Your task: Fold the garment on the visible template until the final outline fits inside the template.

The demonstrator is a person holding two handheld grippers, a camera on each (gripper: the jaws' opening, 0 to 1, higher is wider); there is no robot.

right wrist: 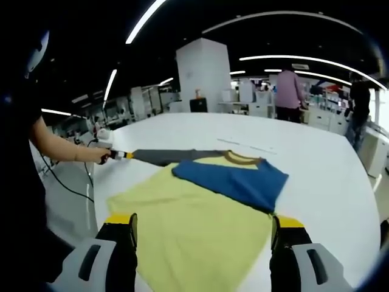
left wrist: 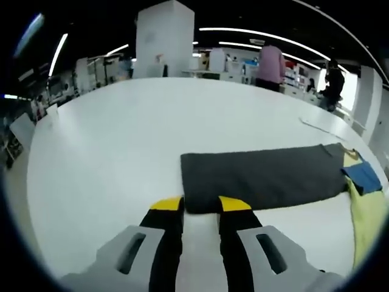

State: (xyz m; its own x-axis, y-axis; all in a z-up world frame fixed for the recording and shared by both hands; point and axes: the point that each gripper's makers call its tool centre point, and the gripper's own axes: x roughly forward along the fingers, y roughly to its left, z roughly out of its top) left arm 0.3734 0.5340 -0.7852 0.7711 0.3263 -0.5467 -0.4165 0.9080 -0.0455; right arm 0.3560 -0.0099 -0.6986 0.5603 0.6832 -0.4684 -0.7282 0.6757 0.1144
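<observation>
The garment lies on the white table point(left wrist: 109, 140). It has a yellow body point(right wrist: 194, 243), a blue sleeve point(right wrist: 237, 176) folded across the chest, a brown collar point(right wrist: 240, 158) and a dark grey sleeve point(left wrist: 261, 176) stretched flat to the side. My left gripper point(left wrist: 200, 207) stands at the grey sleeve's end, jaws a narrow gap apart, with bare table between them. The right gripper view has the left gripper point(right wrist: 118, 155) in a person's hand point(right wrist: 91, 153) at the grey sleeve point(right wrist: 176, 156) tip. My right gripper point(right wrist: 203, 220) is wide open above the yellow hem, holding nothing.
The table's rounded edge runs close on the left, with a cable point(right wrist: 61, 182) hanging beside it. A thin strip point(left wrist: 316, 125) lies on the table beyond the sleeve. A white pillar point(right wrist: 203, 76), shelves and two standing people point(right wrist: 289, 91) are far behind.
</observation>
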